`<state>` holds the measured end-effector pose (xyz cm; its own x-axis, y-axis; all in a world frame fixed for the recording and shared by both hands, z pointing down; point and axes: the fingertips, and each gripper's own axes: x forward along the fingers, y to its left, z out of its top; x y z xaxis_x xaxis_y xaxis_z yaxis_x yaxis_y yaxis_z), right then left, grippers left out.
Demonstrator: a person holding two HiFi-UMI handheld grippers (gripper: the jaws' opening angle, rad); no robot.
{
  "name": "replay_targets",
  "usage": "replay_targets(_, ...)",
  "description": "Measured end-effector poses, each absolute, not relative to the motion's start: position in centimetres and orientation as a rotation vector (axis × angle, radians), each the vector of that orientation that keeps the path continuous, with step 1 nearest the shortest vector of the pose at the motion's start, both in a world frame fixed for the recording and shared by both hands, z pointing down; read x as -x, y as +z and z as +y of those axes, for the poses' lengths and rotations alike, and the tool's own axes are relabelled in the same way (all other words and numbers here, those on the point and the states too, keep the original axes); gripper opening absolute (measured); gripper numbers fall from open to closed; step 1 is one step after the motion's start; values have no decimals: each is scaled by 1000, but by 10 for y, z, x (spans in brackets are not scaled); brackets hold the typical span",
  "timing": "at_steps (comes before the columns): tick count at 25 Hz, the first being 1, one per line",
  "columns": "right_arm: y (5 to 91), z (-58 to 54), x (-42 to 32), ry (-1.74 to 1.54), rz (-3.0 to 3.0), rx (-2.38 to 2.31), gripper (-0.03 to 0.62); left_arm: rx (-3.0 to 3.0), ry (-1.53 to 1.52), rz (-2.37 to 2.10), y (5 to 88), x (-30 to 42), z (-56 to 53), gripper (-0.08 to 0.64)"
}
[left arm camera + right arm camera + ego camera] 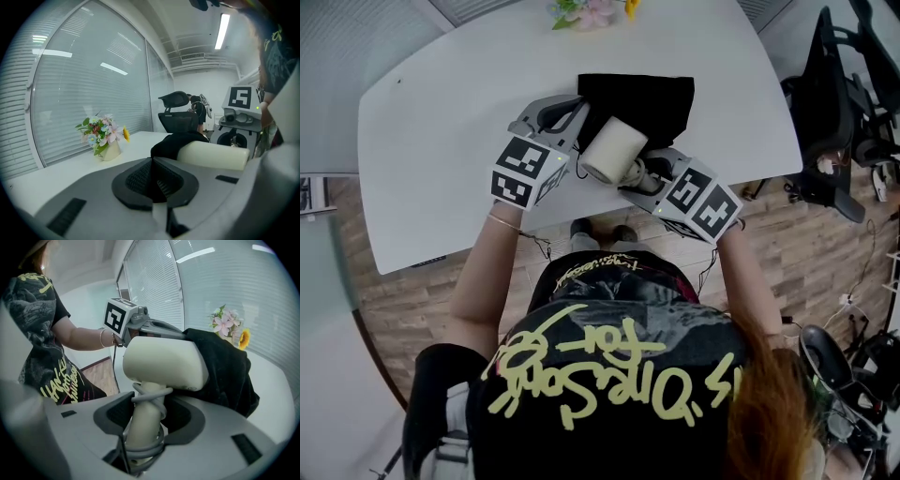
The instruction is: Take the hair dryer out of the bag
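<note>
A cream hair dryer (613, 150) sticks halfway out of a black cloth bag (647, 98) on the white table (441, 159). My right gripper (639, 174) is shut on the dryer's handle, which has a grey cord wound round it (146, 394). The barrel (164, 364) stands above the jaws, its far end still inside the bag (225, 366). My left gripper (574, 105) is shut at the bag's left edge, pinching the fabric. In the left gripper view the pads (140, 178) meet, with the bag (176, 143) and dryer (213, 154) just beyond.
A small vase of flowers (591, 11) stands at the table's far edge, behind the bag. A black office chair (834, 103) is off the table's right side. The person stands at the near edge, over a wooden floor.
</note>
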<state>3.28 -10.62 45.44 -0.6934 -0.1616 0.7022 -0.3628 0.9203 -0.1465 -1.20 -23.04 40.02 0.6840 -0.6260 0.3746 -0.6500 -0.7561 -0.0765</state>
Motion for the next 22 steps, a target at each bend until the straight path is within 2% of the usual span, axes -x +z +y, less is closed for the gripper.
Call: replay_targets(22,438,-70,-63,344,-2371,-298,199,-2771,638,-1146,412,-14,-220,2)
